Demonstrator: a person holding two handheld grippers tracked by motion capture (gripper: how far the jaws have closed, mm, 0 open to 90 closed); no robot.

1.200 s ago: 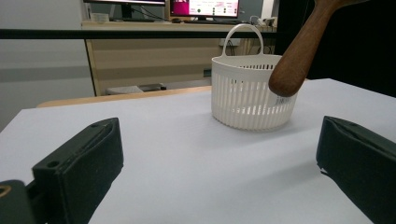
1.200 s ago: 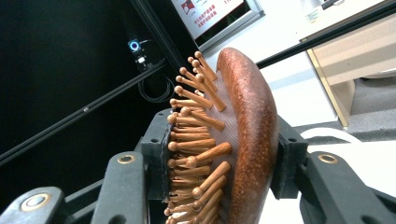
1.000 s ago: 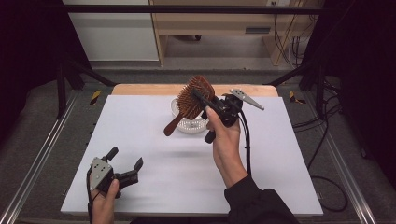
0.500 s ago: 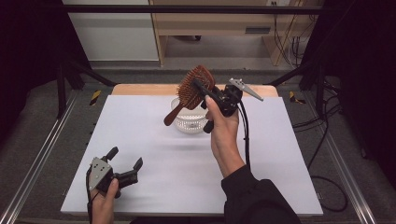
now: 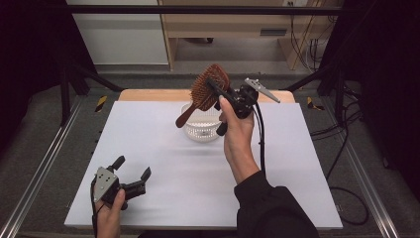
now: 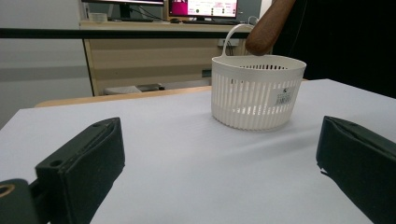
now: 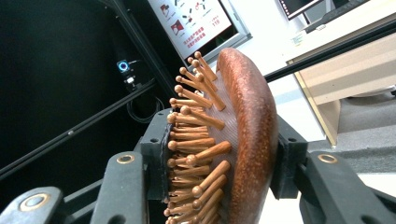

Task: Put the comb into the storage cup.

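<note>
1. We count one hairbrush point(image 5: 209, 89).
2. We count one white basket point(image 5: 200, 129).
3. We count two grippers: left gripper point(image 5: 132, 174), right gripper point(image 5: 213, 87).
4. We count one table point(image 5: 163, 148).

- Right gripper point(image 5: 218, 94) raised high at the far side, jaws clamped tight.
- Left gripper point(image 5: 131, 173) low near the front edge, jaws spread wide.

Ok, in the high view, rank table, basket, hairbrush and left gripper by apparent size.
1. Table, by far the largest.
2. Hairbrush, though it is held up nearer the camera, so its lead over the basket is unsure.
3. Basket, partly hidden.
4. Left gripper, roughly basket-sized.
</note>
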